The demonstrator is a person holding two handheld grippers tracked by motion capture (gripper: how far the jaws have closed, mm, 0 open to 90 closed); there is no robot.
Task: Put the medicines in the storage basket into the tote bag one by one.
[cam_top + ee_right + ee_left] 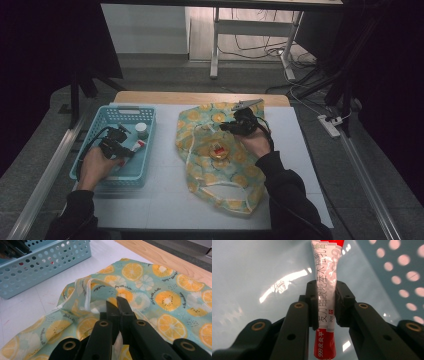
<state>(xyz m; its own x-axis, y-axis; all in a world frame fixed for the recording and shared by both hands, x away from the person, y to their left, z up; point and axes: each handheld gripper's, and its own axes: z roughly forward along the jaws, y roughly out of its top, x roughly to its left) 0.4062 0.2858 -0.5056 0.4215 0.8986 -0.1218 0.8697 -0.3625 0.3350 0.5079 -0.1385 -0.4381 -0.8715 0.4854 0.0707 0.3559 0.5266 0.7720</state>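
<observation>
The left gripper sits inside the blue basket at about nine o'clock on the tabletop, held by the left hand. In the left gripper view its two black jaws are clamped on a red-and-white tube: the pads press on both sides of the tube's white middle band, with the red crimped end towards the camera at six o'clock and the rest of the tube running away to twelve o'clock over the basket's pale floor. The basket's holed wall stands at two o'clock from the jaws. In the high view the tube lies tilted on the basket floor, and a small white bottle stands just beside it at twelve o'clock.

The right gripper rests on the cloth bag printed with lemon and kiwi slices, which lies spread out in the middle of the tabletop, at three o'clock from the basket and apart from it. In the right gripper view the jaws are clenched, their tips meeting over a raised fold of the bag near its white-edged opening; a bit of the cloth shows between the jaws lower down. A small red-and-gold item lies on the bag at six o'clock from this gripper. The basket stands at ten o'clock in that view.
</observation>
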